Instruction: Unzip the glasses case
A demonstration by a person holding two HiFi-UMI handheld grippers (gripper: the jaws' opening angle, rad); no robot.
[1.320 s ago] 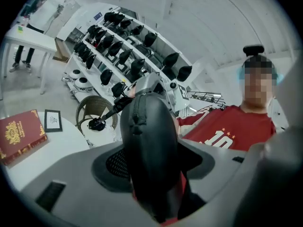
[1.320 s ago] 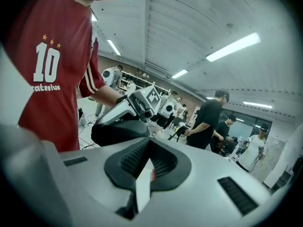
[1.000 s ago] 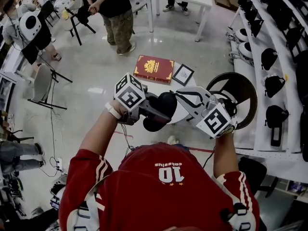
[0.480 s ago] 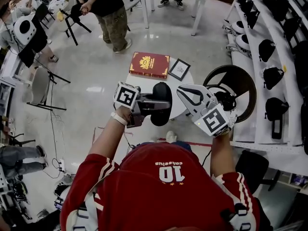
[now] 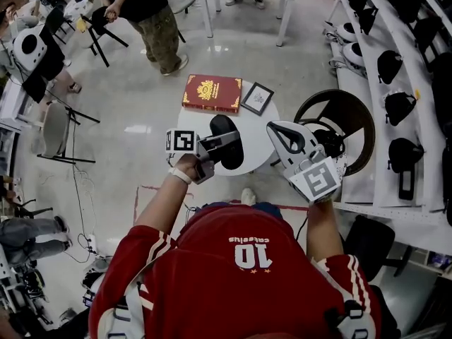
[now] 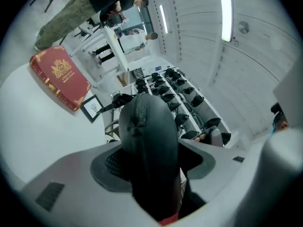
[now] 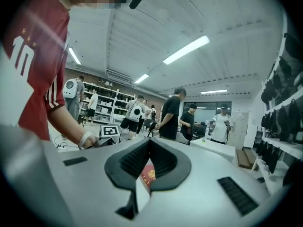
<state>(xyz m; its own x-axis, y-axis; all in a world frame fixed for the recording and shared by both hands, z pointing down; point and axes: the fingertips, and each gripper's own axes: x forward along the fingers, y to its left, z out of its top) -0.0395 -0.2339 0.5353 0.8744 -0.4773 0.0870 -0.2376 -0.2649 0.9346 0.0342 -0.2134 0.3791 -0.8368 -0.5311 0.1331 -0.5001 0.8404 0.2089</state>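
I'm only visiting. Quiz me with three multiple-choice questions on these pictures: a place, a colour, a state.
1. Where does the red book lie?
A floor
B round white table
C shelf
2. What colour is the glasses case?
A black
B red
C white
3. The left tool is:
A open and empty
B shut on the glasses case
C shut on the red book
Answers: B, it rests on the tabletop; A, it shows black in both views; B, its jaws press the case's sides.

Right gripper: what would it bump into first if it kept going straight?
The right gripper, tips closed, would probably meet the red book on the white table, though it may pass above it.
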